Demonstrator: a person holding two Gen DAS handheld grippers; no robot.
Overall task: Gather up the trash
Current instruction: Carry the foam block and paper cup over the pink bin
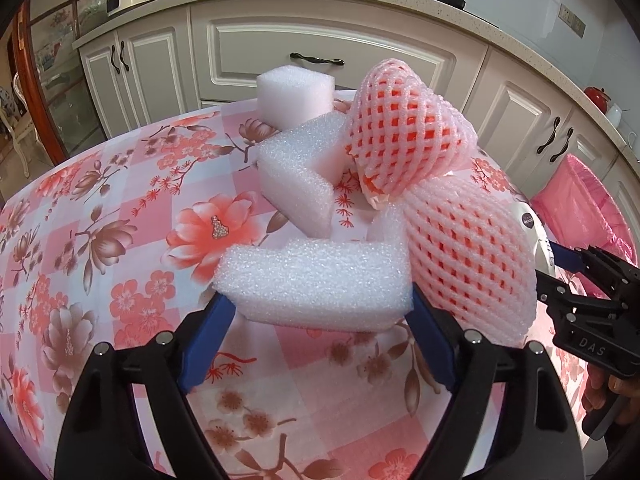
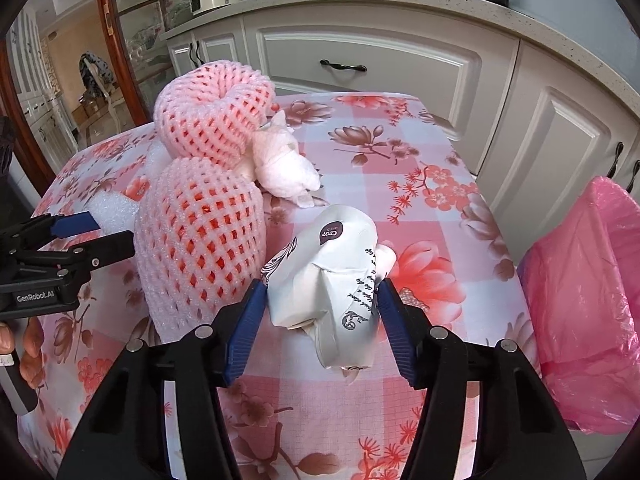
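Observation:
My left gripper (image 1: 316,304) is shut on a white L-shaped foam block (image 1: 320,280), its blue fingers pressed on both sides. Another L-shaped foam piece (image 1: 296,172) and a foam cube (image 1: 294,94) lie behind it. Two pink foam fruit nets sit to the right, one far (image 1: 404,132) and one near (image 1: 472,256). My right gripper (image 2: 320,300) is shut on a crumpled white printed paper cup (image 2: 332,276) on the table. A crumpled tissue (image 2: 286,164) lies beyond it, next to the two nets (image 2: 200,248).
The table has a pink floral cloth (image 2: 420,208). A bin lined with a pink bag (image 2: 588,304) stands off the table's right edge and shows in the left wrist view (image 1: 584,204). White kitchen cabinets (image 2: 360,56) stand behind.

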